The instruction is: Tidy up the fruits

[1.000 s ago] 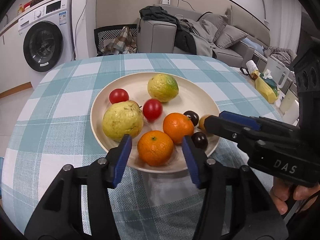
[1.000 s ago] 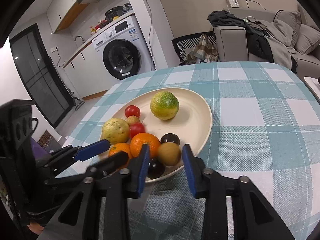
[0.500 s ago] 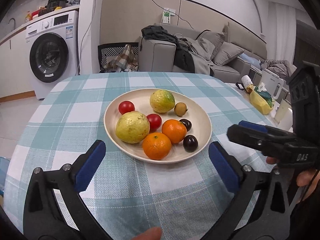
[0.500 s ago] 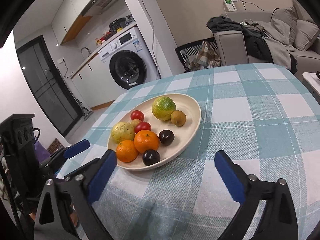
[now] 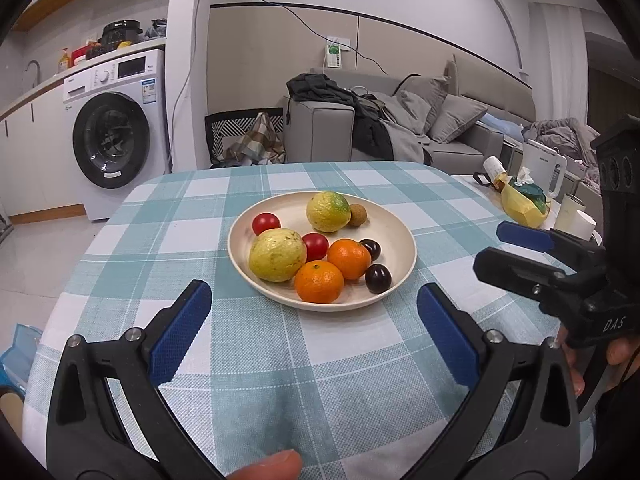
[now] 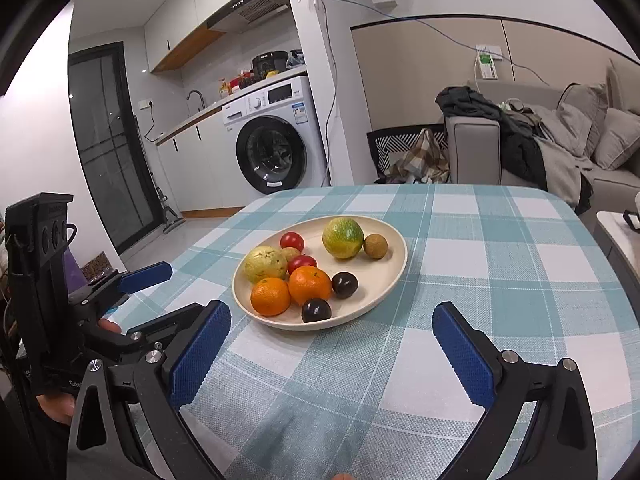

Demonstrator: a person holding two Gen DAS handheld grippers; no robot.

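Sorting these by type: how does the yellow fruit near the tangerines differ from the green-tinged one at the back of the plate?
The yellow fruit is larger, pale yellow all over and touches a tangerine. The green-tinged fruit is smaller, part green, and sits beside a small brown fruit. Both are roundish and lie on the plate.

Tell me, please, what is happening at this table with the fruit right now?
A person holds a handheld gripper in each hand over a checked tablecloth. All the fruit sits in one cream plate: two oranges, tomatoes, two yellow-green fruits, dark plums and a small brown fruit. The left gripper and the right gripper have just been opening, with nothing between their jaws, short of the plate.
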